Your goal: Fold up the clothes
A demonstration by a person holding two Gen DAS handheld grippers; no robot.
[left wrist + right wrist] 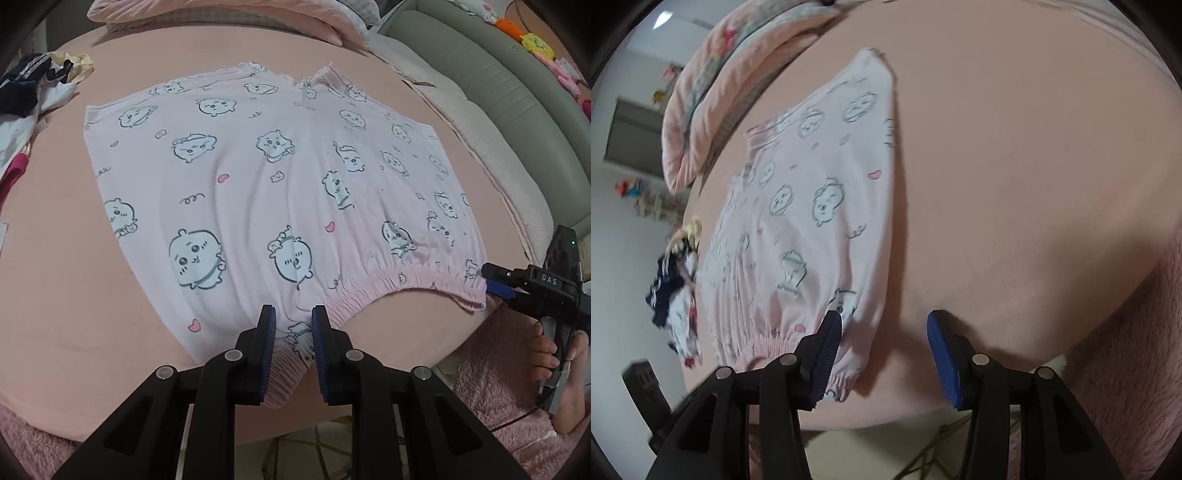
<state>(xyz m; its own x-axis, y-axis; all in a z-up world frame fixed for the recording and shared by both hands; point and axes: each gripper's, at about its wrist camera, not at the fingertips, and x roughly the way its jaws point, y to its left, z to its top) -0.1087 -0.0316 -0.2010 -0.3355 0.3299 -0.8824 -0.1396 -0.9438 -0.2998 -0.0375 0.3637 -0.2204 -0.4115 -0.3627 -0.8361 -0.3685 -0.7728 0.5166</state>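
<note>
Pink shorts [258, 177] lie spread flat at the bed's [74, 295] near edge. Left claw [293, 325] straddles the waistband, jaws parted; right claw [884, 332] gapes wide at its corner. A shallow bite on the elastic could slip and bunch the fold.

White letters "DAS" on a small label on the black right gripper [487, 286] body

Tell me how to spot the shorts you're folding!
Find the big pink bed. Spread flat in its middle lie the pale pink shorts, the stretchy waistband nearest us. Unlike the crumpled clothes pile at the bed's far left, they're covered in little cartoon faces and hearts.
</note>
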